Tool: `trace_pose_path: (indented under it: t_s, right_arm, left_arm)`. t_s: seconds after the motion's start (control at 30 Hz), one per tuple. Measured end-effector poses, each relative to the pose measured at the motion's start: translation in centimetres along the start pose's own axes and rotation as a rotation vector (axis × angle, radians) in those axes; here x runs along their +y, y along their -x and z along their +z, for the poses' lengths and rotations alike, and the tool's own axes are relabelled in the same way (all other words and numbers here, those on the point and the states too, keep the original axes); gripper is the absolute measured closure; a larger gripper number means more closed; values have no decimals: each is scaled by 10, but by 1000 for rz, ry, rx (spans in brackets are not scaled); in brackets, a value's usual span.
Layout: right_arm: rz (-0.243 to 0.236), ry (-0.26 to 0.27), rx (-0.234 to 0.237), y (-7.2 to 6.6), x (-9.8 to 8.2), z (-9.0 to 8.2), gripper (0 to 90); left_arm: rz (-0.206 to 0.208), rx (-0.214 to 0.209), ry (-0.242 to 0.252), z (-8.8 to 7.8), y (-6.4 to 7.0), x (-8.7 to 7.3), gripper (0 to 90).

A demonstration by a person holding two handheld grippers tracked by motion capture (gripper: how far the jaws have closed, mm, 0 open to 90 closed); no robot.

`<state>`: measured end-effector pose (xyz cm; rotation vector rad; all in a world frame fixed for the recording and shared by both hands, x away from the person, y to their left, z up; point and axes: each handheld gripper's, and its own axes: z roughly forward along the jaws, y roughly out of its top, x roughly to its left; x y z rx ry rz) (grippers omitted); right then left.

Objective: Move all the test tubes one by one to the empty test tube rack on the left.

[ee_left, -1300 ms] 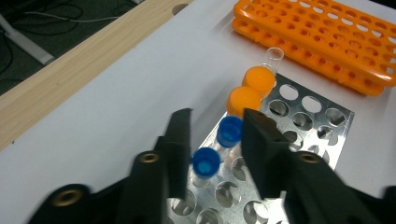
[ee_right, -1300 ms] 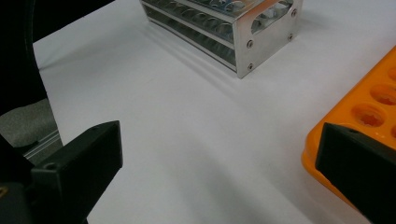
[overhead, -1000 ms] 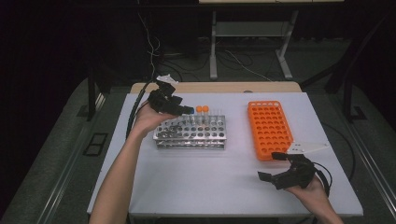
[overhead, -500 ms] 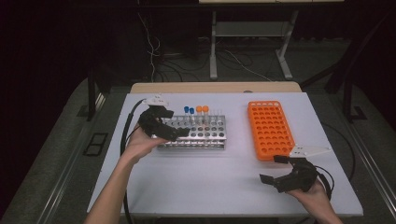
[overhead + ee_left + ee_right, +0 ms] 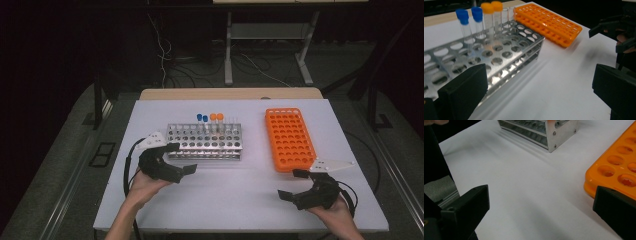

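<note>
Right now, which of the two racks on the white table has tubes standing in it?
The silver metal rack, left of the orange plastic rack: blue-capped and orange-capped tubes stand in its back row, while the orange one's holes are empty.

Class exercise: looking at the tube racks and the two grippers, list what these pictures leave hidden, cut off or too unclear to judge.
- Metal rack: right gripper view's top edge cuts off its top and tubes.
- Orange rack: same view, cut by the right edge and a black jaw.
- Uncapped clear tubes: high view, too small to count.
- Tube contents: left gripper view, unclear.

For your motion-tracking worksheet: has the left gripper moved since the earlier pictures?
Yes. The left gripper came from behind the metal rack toward the table's near edge, to the rack's near-left corner, jaws just opened, empty.
</note>
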<state>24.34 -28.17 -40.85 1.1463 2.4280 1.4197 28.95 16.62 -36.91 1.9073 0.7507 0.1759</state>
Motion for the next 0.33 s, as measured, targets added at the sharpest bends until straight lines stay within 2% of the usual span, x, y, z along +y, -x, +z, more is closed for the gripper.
trace_pose_path:
  t_s: [0.2, 0.33]
  right_arm:
    - [4, 0, -1, 0, -1, 1, 2]
    - [3, -5, 0, 0, -2, 2, 2]
  left_arm:
    - [-19, 2, 5, -1, 4, -24, 0]
    - [-18, -5, -4, 1, 7, -31, 0]
